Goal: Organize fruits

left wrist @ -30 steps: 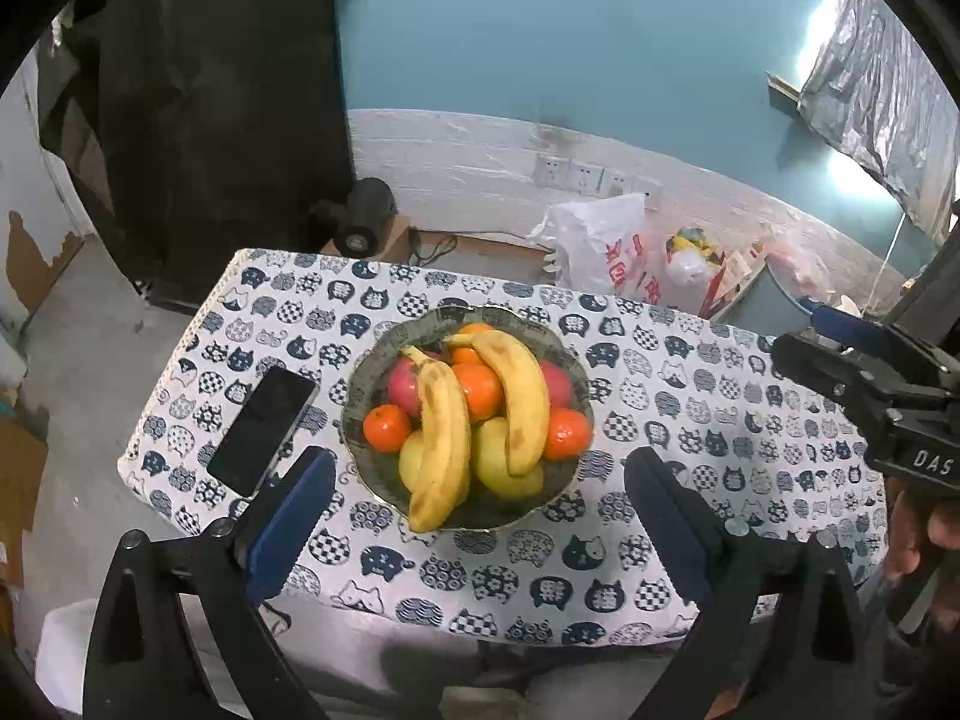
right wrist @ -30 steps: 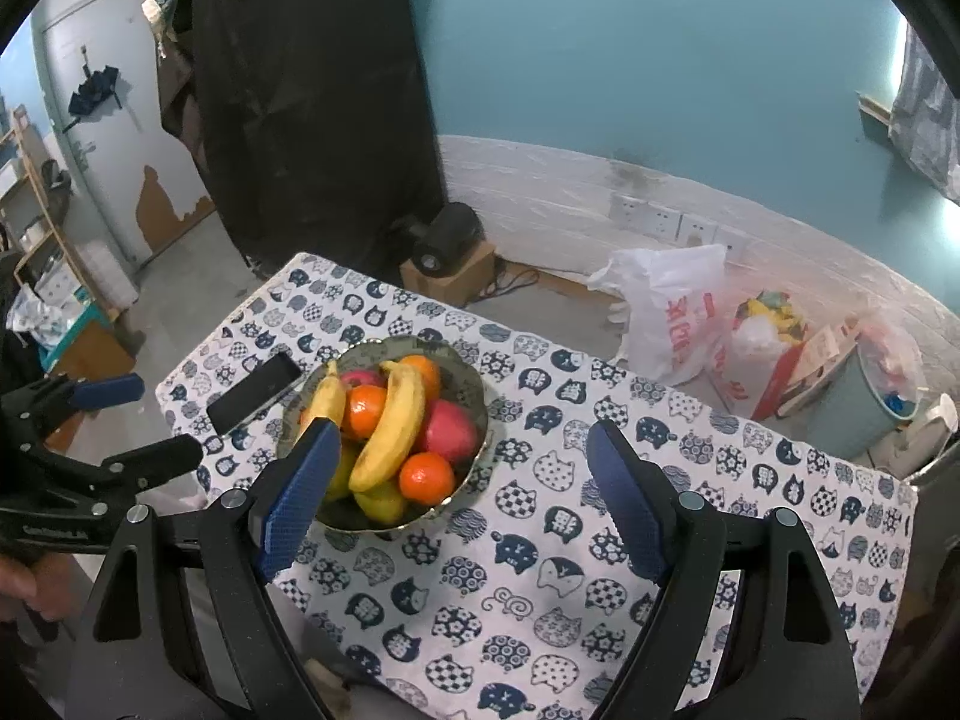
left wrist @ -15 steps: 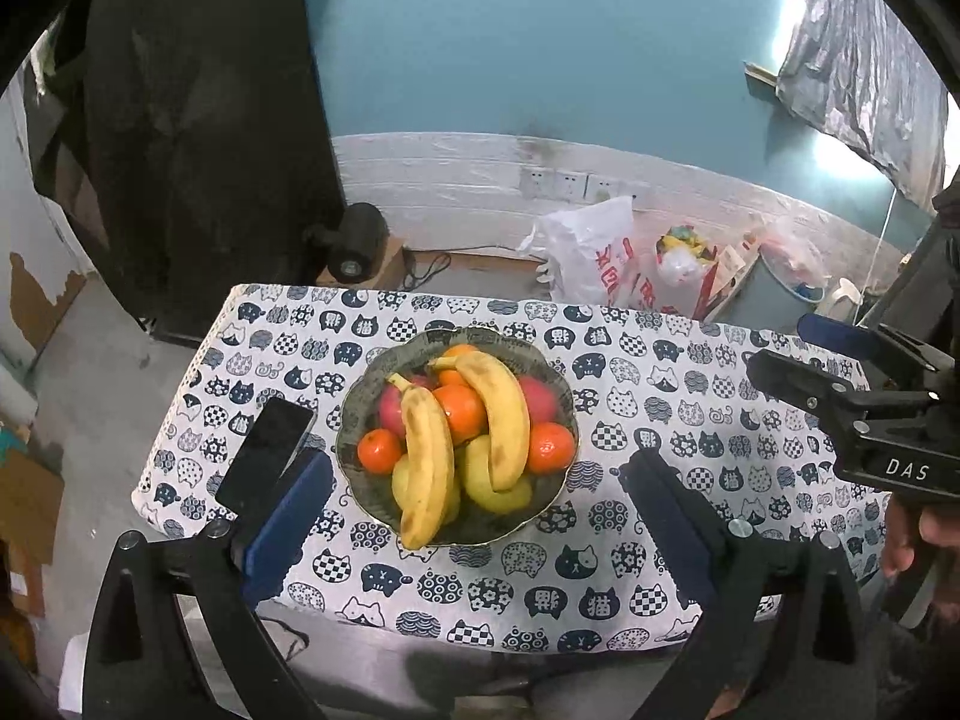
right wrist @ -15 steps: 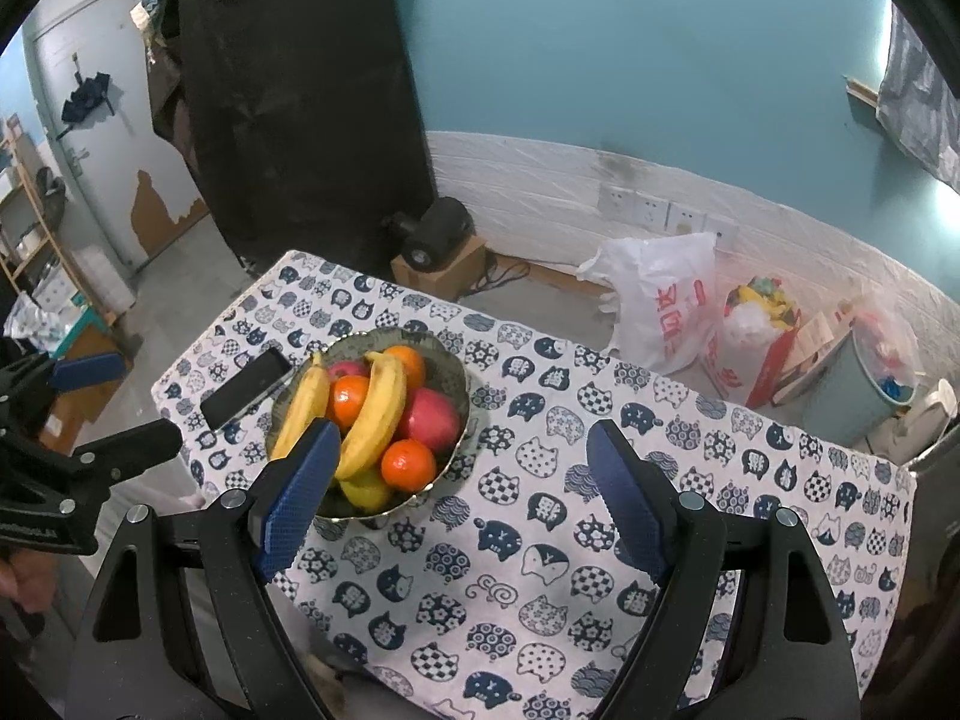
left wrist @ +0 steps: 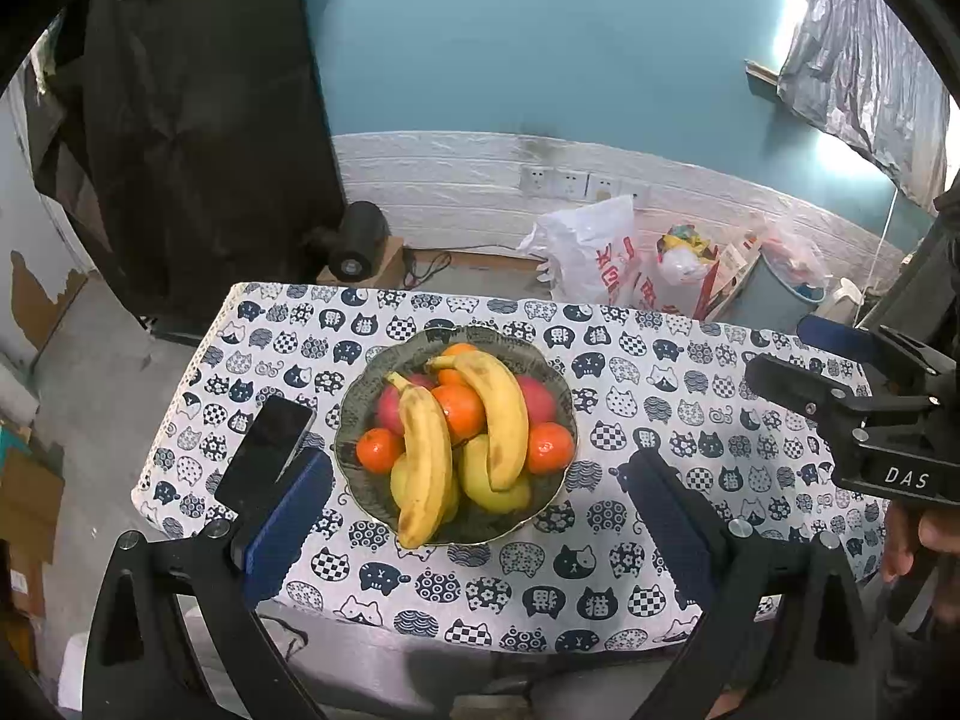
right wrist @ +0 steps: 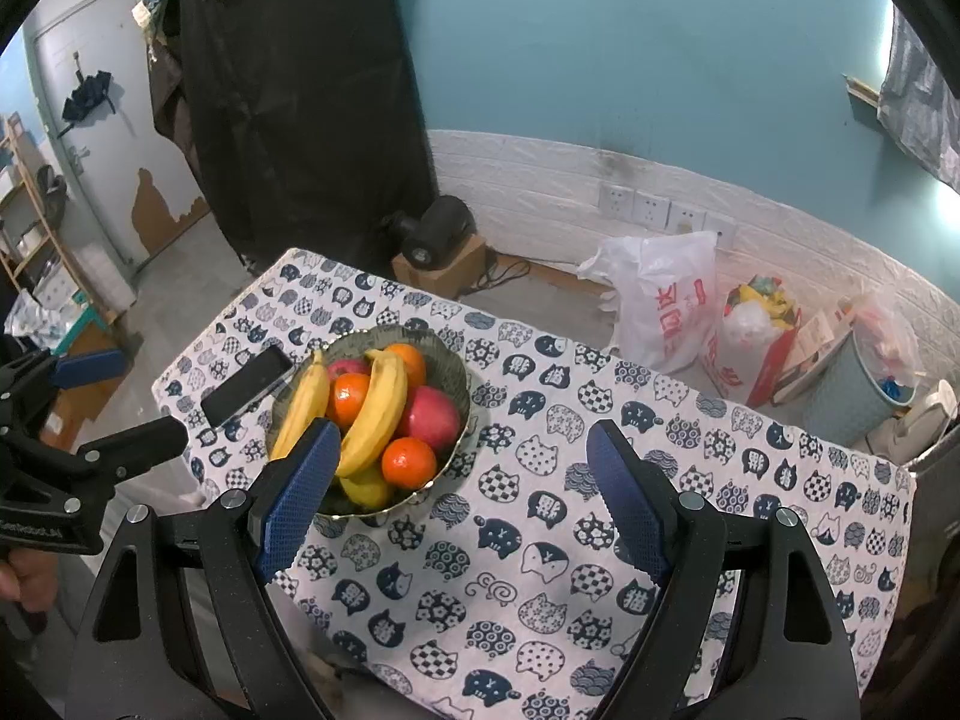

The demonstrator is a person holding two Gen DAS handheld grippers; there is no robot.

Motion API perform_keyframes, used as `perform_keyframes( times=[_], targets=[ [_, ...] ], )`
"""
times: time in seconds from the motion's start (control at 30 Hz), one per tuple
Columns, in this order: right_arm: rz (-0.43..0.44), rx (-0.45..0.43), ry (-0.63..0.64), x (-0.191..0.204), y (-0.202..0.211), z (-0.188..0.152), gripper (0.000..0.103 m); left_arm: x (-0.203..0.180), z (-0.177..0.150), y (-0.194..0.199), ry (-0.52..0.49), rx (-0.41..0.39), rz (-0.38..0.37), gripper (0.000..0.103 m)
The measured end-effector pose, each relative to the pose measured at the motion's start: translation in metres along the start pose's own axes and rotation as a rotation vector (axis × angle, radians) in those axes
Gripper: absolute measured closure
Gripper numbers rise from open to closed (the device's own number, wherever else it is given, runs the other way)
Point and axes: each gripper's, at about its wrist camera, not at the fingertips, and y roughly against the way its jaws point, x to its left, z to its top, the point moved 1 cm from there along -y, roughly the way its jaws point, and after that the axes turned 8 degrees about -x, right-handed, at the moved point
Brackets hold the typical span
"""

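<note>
A table draped in a white cloth [left wrist: 606, 360] printed with navy cat faces fills both wrist views. The left gripper [left wrist: 480, 513] hangs above the table's near edge with its blue-padded fingers spread wide and nothing between them. Straight ahead of it, framed between the two pads, sits a dark scalloped bowl [left wrist: 360, 414] heaped with fruit: two bananas [left wrist: 501, 414] lying across oranges [left wrist: 549, 447], red apples [left wrist: 537, 399] and some yellow fruit underneath. A black phone [left wrist: 267, 450] lies flat just beyond the left pad, beside the bowl.

The right gripper [right wrist: 462, 498] is likewise spread and empty; the bowl [right wrist: 453, 360] sits ahead and to its left, partly hidden by the left pad, while bare cloth [right wrist: 660, 420] lies directly before it. Each gripper shows at the edge of the other's view (a person's fingers grip the handles).

Beyond the table, plastic bags [right wrist: 666, 300] and a bin [right wrist: 852, 396] rest against a teal wall.

Compared with a second ago, the left view has levelled slightly and the bowl now sits more squarely between its pads; both grippers remain spread as before.
</note>
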Motion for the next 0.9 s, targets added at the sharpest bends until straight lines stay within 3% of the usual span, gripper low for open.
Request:
perform_keyframes(
  times=[0.9],
  targets=[
    [0.0,0.002,0.004,0.0034,-0.0008,-0.0003,0.02,0.0029,-0.0025,-0.0007,0.018,0.021,0.02,0.003]
  ],
)
